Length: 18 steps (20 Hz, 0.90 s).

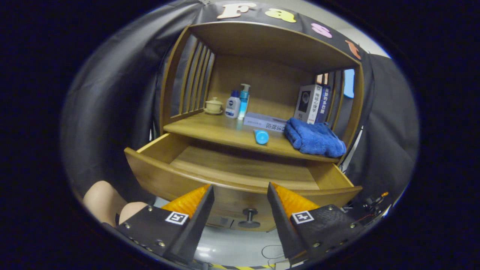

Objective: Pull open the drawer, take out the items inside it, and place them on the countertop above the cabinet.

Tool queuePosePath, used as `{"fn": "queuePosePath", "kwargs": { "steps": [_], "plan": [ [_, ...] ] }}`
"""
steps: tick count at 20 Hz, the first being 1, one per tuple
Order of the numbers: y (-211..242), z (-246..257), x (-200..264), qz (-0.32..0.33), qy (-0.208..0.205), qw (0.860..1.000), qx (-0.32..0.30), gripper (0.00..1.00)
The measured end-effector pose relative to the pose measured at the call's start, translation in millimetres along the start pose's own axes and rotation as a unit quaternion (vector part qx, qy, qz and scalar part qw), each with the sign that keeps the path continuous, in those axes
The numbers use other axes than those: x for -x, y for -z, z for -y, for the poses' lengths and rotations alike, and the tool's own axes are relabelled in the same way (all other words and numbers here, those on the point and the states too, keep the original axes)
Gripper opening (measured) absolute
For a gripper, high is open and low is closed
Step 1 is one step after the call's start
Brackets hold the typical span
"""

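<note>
Beneath the bench [225, 131] of the wooden cabinet [270, 41], the drawer [180, 180] stands pulled open toward the tongs [240, 197], a broad shallow wooden box whose long axis runs side to side, its bare floor showing and its small dark knob [249, 216] between the fingers. On the bench, a folded blue towel [313, 138] lies near the right, a flat box [264, 122] lies lengthwise behind a small blue tube [261, 136] whose cap end faces the drawer. Tongs spread wide, holding nothing.
</note>
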State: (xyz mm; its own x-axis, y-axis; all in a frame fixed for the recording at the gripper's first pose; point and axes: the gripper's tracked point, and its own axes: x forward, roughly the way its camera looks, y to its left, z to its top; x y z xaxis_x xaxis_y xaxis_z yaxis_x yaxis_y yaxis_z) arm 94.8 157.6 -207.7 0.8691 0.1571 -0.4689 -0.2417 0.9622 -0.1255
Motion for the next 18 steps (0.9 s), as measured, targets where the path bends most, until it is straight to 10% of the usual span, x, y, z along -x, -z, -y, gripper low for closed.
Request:
{"fn": "queuePosePath", "kwargs": {
  "steps": [18],
  "plan": [
    [7.3,-5.3,-13.9,0.005,0.025,1.0,-0.016,0.85]
  ]
}}
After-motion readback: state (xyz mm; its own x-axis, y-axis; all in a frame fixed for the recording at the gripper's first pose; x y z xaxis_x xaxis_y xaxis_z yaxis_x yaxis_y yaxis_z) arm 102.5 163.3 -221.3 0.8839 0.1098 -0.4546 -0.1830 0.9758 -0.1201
